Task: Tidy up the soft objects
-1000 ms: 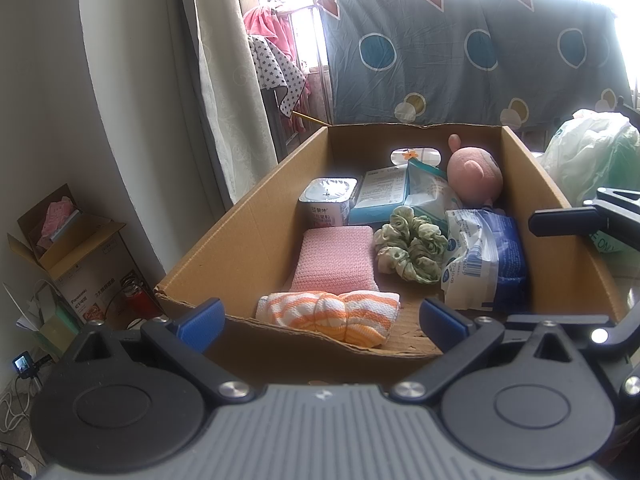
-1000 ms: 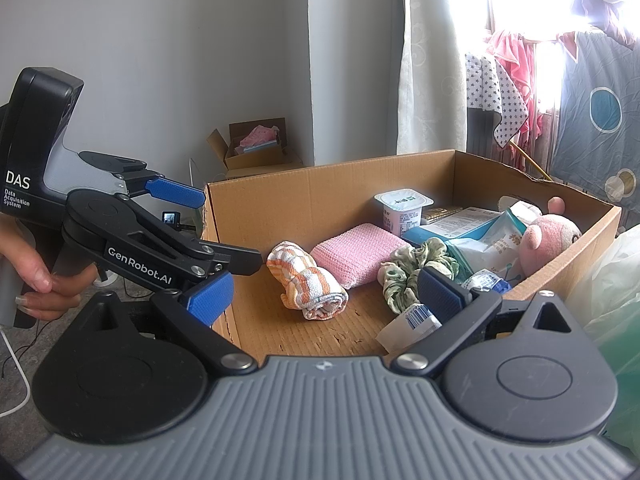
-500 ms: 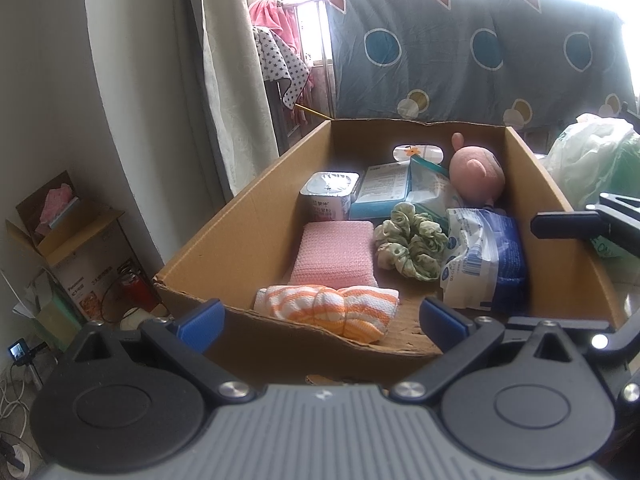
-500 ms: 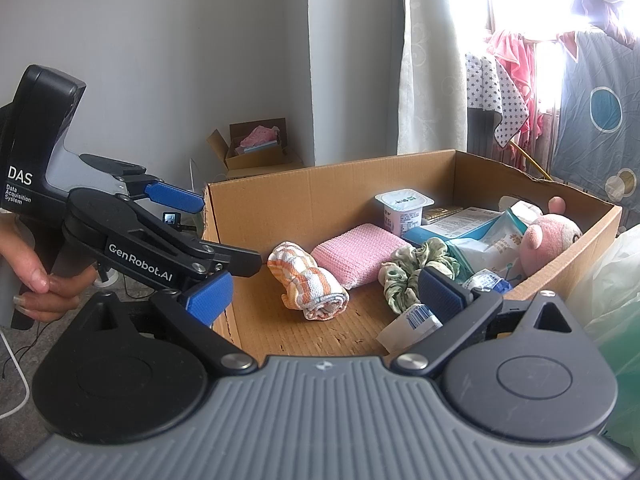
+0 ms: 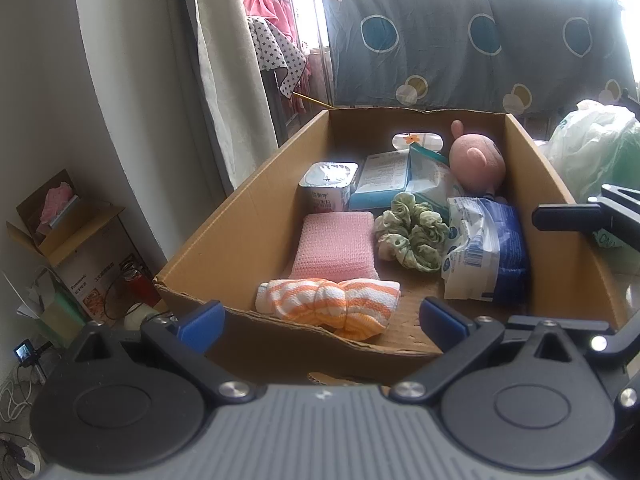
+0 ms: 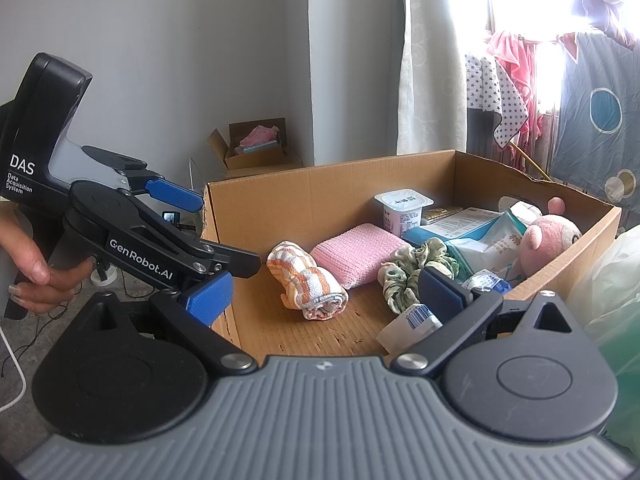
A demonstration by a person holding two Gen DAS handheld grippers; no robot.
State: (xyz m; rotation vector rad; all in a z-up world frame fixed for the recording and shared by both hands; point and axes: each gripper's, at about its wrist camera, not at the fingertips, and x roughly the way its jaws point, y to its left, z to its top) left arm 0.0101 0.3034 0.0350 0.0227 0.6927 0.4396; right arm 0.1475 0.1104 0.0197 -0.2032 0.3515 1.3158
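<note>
**Q:** Broadly, what does the figure show, taking the cardboard box (image 5: 248,216) as the reference?

**A:** Both tongs stand outside the box, at its near edge. The left gripper (image 5: 320,322) is spread wide and holds nothing. The right gripper (image 6: 326,294) is likewise spread wide, nothing between its pads.

**Q:** Where are the soft things?

**A:** All inside the box. The orange-striped rolled towel (image 5: 332,304) lies just behind the near wall; the pink knitted cloth (image 5: 334,246) lies directly behind it, apparently touching. The green scrunchie (image 5: 412,236) sits beside the cloth, toward the box's right wall, and the pink plush toy (image 5: 476,160) rests in the far right corner. A yogurt cup (image 5: 330,188), a blue-and-white wrapped pack (image 5: 486,256) and flat packets share the floor of the box.

**Q:** How should the towel handle?

**A:** Probably light and yielding; it will squash under the pads rather than slip. A hold across the middle of the roll, where the folds bunch thickest, seems safest; a pinch at a loose end risks unrolling it.

**Q:** And the others?

**A:** The scrunchie is floppy, so take a ruffle bundle. The plush is rounded; grip its head. Whether the wrapped pack is soft is hard to judge from here.
</note>
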